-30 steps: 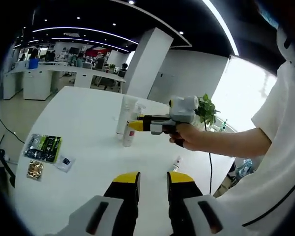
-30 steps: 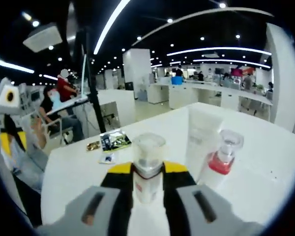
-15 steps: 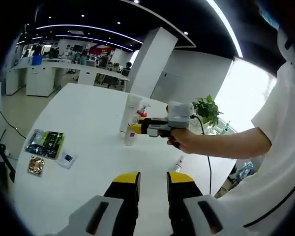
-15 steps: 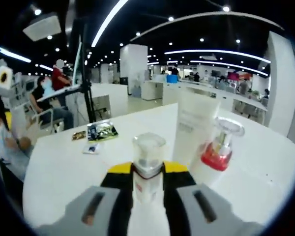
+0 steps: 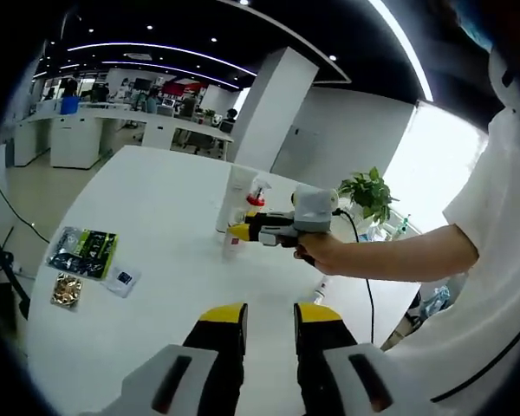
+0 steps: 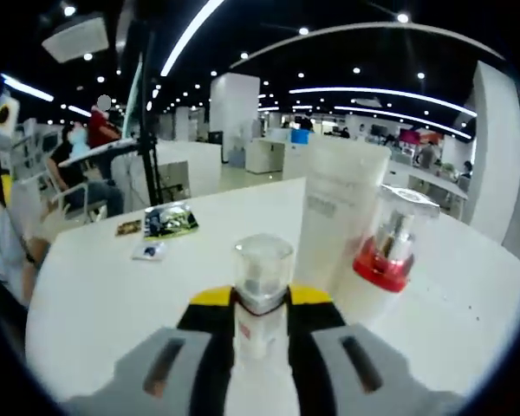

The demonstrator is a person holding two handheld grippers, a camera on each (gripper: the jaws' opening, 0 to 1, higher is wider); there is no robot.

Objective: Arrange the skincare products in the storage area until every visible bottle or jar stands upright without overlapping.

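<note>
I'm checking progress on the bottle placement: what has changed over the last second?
The right gripper, still shut on the small clear-capped bottle, has carried it closer to the white tube and the red-collared pump bottle, which now loom larger. The left gripper stays empty over the table; the packets lie as before.

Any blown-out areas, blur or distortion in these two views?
Left gripper view: the window is blown out white and ceiling lines bow from fisheye. Right gripper view: the clear-capped bottle and white tube look soft, and ceiling lights curve.
</note>
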